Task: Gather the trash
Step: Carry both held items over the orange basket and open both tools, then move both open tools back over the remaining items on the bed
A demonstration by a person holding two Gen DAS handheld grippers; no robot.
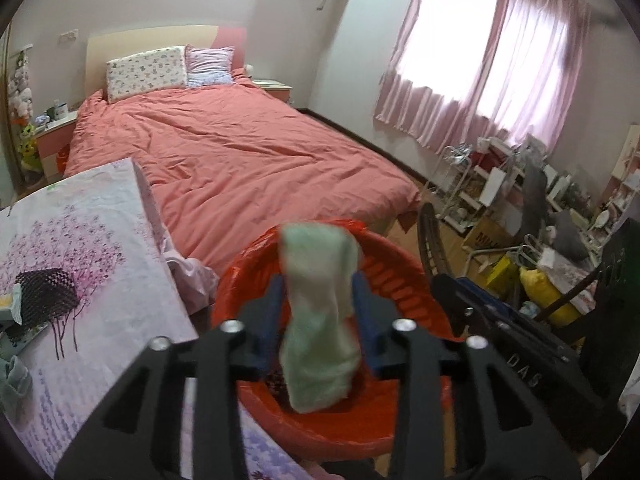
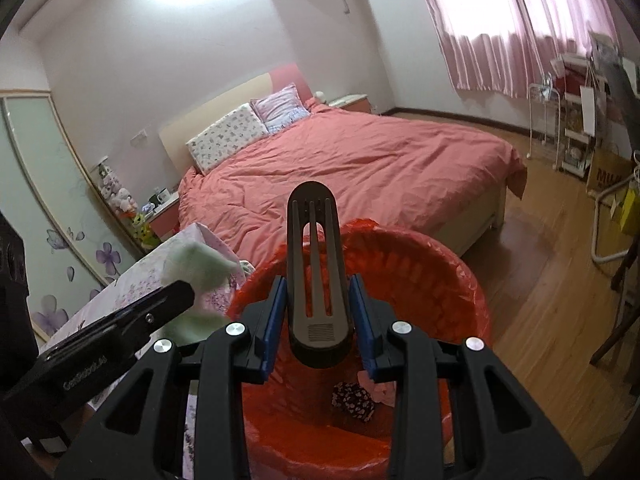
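Observation:
A red-lined trash bin [image 1: 400, 276] stands below both grippers. My left gripper [image 1: 317, 284] hangs over it with its jaws apart. A blurred pale green wad [image 1: 320, 320] sits loose between the blue pads. The right wrist view shows the same wad [image 2: 196, 260] at the left gripper's black finger [image 2: 172, 296]. My right gripper [image 2: 318, 284] is shut on a black and grey slotted plastic piece [image 2: 314, 220], upright above the bin [image 2: 440, 264]. A dark patterned wad [image 2: 352, 396] and pink scraps [image 2: 380, 388] lie at the bin's bottom.
A table with a floral cloth [image 1: 92, 240] is left of the bin and carries a black mesh item [image 1: 44, 296]. Behind it stretches a bed with a pink cover [image 1: 240, 140]. Racks, boxes and bags [image 1: 520, 220] crowd the right. The wooden floor [image 2: 540, 280] shows beside the bin.

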